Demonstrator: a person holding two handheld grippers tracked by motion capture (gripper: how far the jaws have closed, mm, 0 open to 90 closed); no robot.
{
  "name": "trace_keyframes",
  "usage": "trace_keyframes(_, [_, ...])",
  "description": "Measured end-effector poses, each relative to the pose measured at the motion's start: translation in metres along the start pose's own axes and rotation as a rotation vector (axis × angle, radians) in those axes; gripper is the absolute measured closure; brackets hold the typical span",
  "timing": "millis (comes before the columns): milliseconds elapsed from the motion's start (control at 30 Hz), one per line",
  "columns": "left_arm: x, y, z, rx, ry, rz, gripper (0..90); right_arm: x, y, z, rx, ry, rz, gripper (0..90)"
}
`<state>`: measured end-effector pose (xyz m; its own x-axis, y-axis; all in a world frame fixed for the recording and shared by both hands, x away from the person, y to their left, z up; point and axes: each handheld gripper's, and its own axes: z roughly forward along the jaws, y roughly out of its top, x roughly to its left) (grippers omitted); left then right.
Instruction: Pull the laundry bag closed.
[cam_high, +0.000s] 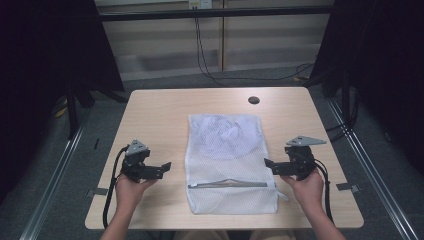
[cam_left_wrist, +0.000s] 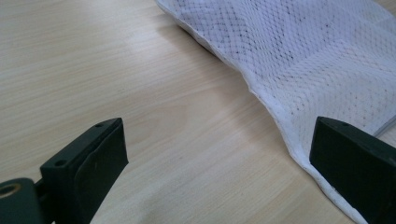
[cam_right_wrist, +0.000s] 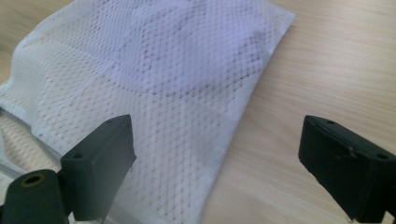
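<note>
Both grippers, left (cam_high: 165, 167) and right (cam_high: 268, 164), jaws wide, empty, flanking mesh bag (cam_high: 227, 150) edges; bare table (cam_high: 155, 115) around.

Support surface: rectangular light-wood laminate table (cam_high: 150, 115) with rounded corners and pale lengthwise grain. A small round dark hole (cam_high: 253, 100) sits in the top near the far edge.

Lying flat on the table: one white mesh laundry bag (cam_high: 227, 160), rectangular, its near end close to the table's near edge, its far end reaching toward the middle, short of the hole. A grey zipper (cam_high: 231, 184) runs across the bag close to its near end. A paler rounded bulk shows through the mesh at the far end.

Bare wood lies on both sides of the bag.
</note>
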<state>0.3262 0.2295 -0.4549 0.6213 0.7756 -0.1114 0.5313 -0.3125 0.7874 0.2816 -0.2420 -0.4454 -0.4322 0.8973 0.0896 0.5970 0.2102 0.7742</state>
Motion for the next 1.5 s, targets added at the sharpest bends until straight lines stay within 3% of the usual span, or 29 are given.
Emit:
trace_keyframes(167, [0.002, 0.001, -0.003, -0.011, -0.011, 0.008, 4.5, 0.009, 0.002, 0.005, 0.031, 0.018, 0.006, 10.2])
trace_keyframes(467, [0.004, -0.001, -0.005, 0.007, -0.026, 0.012, 4.3, 0.041, 0.014, 0.015, 0.039, 0.121, 0.014, 10.8])
trace_keyframes(667, [0.003, -0.001, -0.008, 0.004, -0.054, 0.015, 5.3, 0.061, 0.020, 0.028, 0.064, 0.163, 0.044, 9.5])
trace_keyframes(1000, [-0.002, -0.002, -0.009, 0.018, -0.066, 0.020, 5.5, 0.089, 0.024, 0.047, 0.092, 0.244, 0.045, 12.8])
trace_keyframes(1500, [-0.006, -0.003, -0.005, 0.058, -0.107, 0.042, 4.7, 0.119, 0.029, 0.067, 0.132, 0.308, 0.024, 16.3])
